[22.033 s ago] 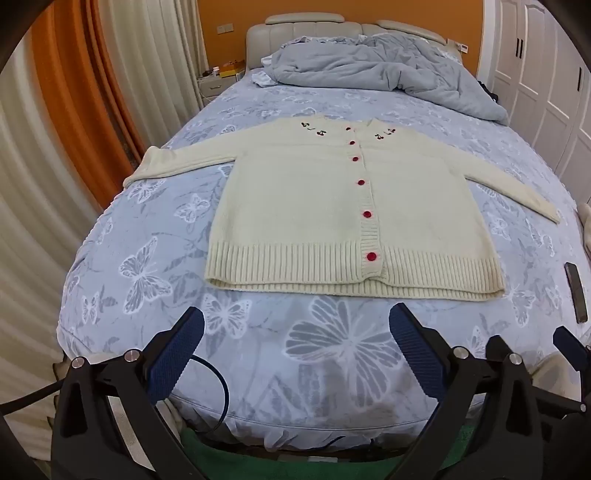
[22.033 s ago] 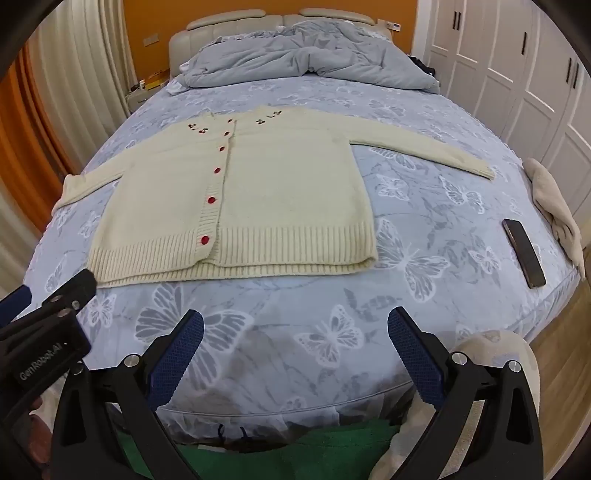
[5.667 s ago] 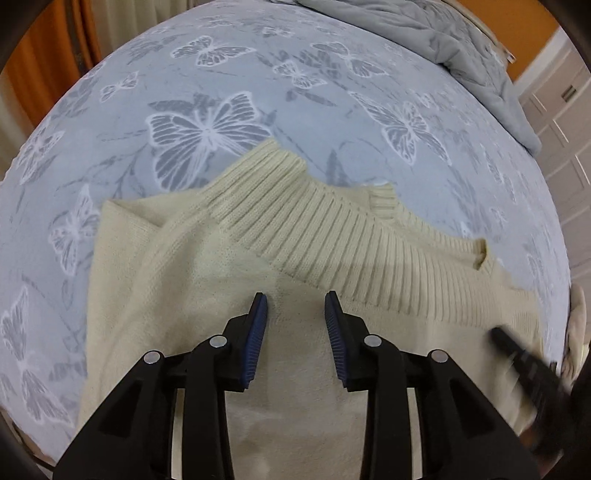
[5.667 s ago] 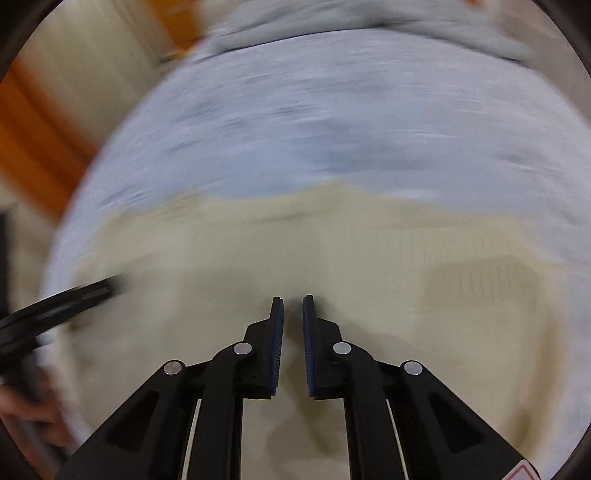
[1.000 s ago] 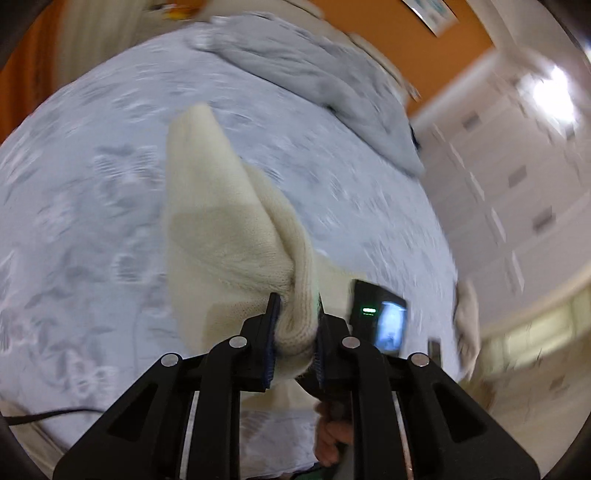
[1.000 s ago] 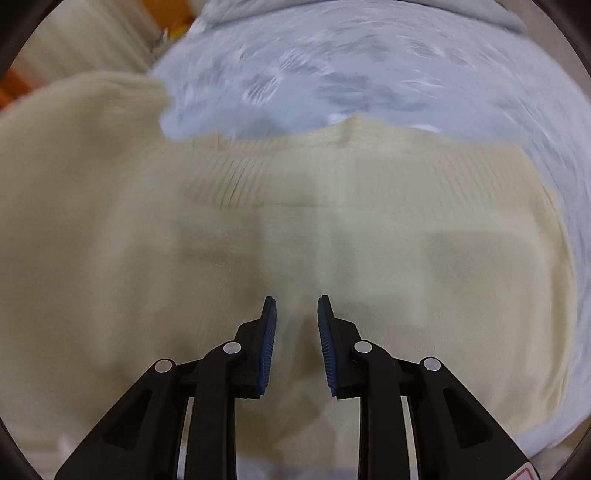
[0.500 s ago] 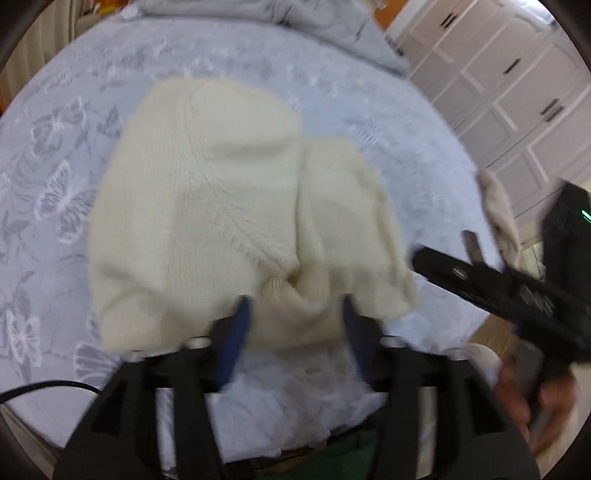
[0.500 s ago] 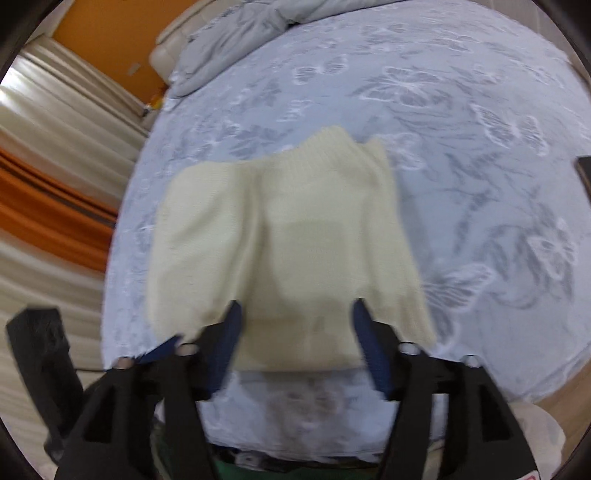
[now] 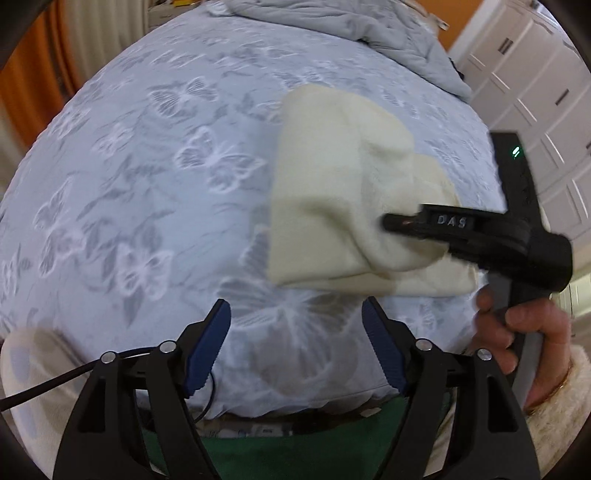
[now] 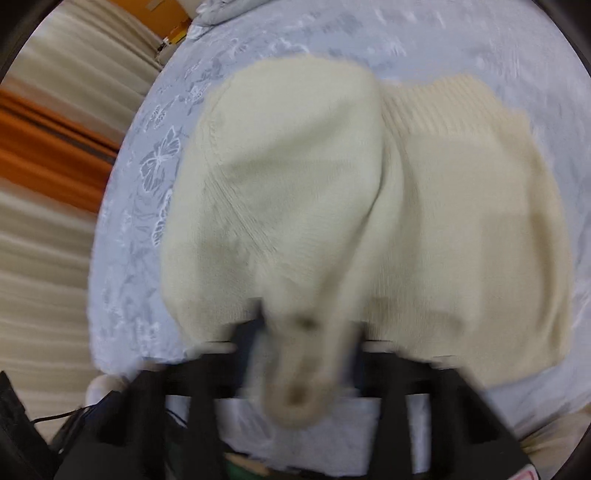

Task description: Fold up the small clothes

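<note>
On the bed [image 9: 147,177], toward its near right part in the left wrist view, sits the cream cardigan [image 9: 332,192], folded into a compact stack with a looser flap bunched along its right side. Ribbed hem band shows at the far right of the stack in the right wrist view, smooth knit panel on the left. Right tool [image 9: 391,223] reaches in from the right, tip on the bunched flap; its jaws are closing with a fold of knit between them. Right wrist view is heavily blurred near the fingertips, but a roll of cardigan fabric clearly comes down between the fingers and fills the gap, so it reads as pinching that fold. A hand [image 9: 517,332] in a fluffy cream sleeve [image 9: 561,413] grips the right tool's handle at the right edge of frame. Left tool [image 9: 297,350] hangs over the bedsheet just in front of the stack, apart from it, blue pads spread wide and jaws opening, nothing between them but sheet. Sheet is pale blue-grey with a white butterfly print. Grey duvet [image 9: 362,22] is crumpled at the head of the bed. White wardrobe doors [image 9: 546,85] on the right, orange and cream curtains [image 10: 48,155] on the left. Black cable [image 9: 48,384] trails off near the left tool.
</note>
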{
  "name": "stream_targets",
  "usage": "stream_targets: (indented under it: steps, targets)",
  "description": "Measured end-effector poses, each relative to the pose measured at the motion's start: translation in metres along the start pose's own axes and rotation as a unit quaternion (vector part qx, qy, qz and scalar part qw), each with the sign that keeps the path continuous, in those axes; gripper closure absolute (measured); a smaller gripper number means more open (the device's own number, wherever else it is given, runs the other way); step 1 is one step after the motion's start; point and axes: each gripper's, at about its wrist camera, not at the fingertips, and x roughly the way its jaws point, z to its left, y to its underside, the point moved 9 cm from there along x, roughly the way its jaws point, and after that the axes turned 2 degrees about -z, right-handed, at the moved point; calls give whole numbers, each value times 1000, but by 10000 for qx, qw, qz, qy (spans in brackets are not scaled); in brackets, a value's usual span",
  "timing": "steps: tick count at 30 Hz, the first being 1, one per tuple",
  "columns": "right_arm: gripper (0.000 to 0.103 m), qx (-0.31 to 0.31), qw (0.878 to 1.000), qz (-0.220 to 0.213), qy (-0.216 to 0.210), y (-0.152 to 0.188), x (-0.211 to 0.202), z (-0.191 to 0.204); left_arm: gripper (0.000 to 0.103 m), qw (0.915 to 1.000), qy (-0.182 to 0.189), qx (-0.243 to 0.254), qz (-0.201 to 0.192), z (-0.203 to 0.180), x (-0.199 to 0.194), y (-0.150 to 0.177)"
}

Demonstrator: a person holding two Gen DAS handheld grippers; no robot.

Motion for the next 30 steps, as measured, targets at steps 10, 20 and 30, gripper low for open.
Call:
stream_targets:
  steps: [10, 20, 30]
  targets:
    - [83, 347, 9905, -1327, -124, -35, -128, -64, 27, 9992, 212, 320, -55, -27, 0, -1]
    - [78, 1436, 9887, -422, -7, 9, -57, -153, 19, 9912, 123, 1311, 126, -93, 50, -1]
    - [83, 1426, 9791, -988, -1066, -31, -123, -126, 81, 9858, -329, 1637, 192, -99, 91, -16]
